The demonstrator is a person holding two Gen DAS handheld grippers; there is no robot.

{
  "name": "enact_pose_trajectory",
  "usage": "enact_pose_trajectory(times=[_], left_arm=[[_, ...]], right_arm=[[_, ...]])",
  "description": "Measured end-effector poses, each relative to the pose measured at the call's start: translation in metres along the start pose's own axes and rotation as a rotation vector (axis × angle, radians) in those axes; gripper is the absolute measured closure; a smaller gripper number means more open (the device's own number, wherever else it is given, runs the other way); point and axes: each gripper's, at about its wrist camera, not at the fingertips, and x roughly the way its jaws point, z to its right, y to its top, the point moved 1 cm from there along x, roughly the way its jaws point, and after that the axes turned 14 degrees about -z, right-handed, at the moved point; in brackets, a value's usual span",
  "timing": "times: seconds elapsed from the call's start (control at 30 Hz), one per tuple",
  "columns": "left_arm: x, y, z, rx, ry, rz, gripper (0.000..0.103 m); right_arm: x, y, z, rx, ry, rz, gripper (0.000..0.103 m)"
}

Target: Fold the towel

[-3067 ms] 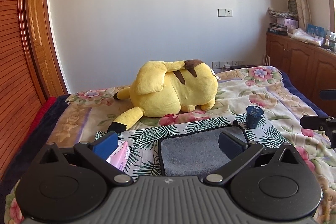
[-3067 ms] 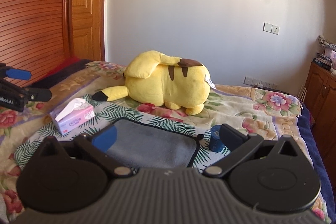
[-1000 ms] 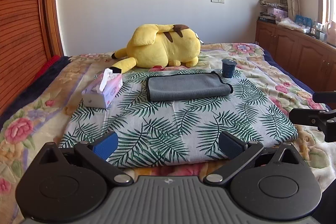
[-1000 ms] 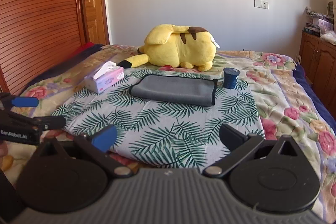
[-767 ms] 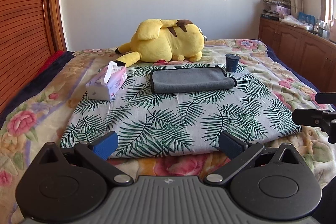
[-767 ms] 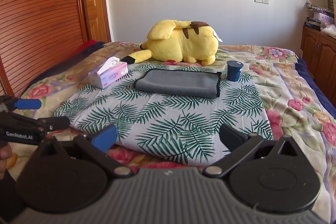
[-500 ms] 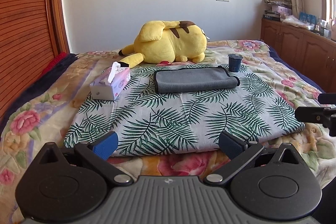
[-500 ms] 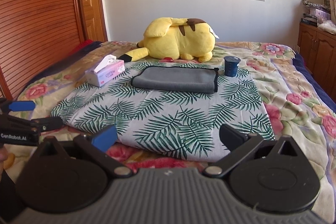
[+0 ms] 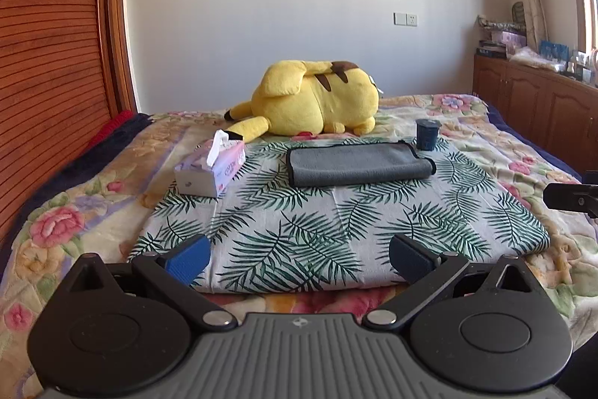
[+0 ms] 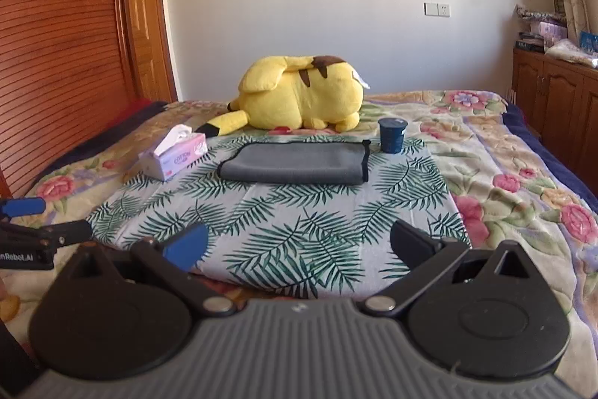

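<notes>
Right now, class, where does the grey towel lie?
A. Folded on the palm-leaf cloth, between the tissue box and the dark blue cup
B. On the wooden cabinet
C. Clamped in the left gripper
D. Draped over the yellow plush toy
A: the grey towel lies folded on the palm-leaf cloth, tissue box to one side and dark blue cup at the other, no gripper touching it.

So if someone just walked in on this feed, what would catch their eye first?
Most likely the big yellow plush toy lying at the far side of the bed. In front of it, the grey towel lies folded on the palm-leaf cloth, with a tissue box to its left and a dark blue cup at its far right corner. Both the left gripper and right gripper hang open, short of the cloth.
</notes>
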Motion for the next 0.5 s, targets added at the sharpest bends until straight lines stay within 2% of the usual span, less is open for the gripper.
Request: enact_pose_trajectory(times=[0.5], left_arm=[[-0.0099, 0.0016, -0.0028, -0.018, 0.005, 0.070, 0.018]], right_arm=[[-0.0098, -0.0016, 0.0023, 0.004, -0.022, 0.089, 0.000]])
